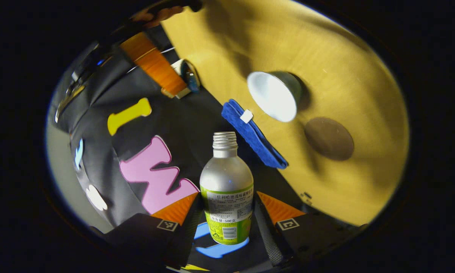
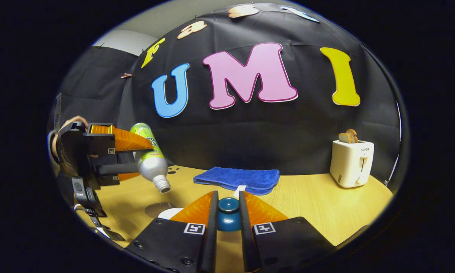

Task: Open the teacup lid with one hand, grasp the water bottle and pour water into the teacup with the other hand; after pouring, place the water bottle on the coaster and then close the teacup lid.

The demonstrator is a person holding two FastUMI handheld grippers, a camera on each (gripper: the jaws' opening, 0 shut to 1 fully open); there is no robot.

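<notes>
My left gripper (image 1: 226, 198) is shut on the capless silver bottle with a green label (image 1: 225, 170), held above the table. In the right gripper view that bottle (image 2: 150, 157) is tilted, its mouth pointing down toward the table, with no stream visible. The open teacup (image 1: 274, 94) shows its white inside on the yellow table, beside the round brown coaster (image 1: 329, 138). My right gripper (image 2: 227, 194) is shut on the knob of the dark blue teacup lid (image 2: 228, 218), held off the cup. A white bit of the cup's rim (image 2: 169, 213) peeks out left of my right fingers.
A folded blue towel (image 2: 236, 179) lies at the back of the wooden table (image 2: 318, 204), close behind the cup. A white toaster (image 2: 350, 163) with bread in it stands at the right. A hand holds the left gripper (image 2: 109, 151) at the left.
</notes>
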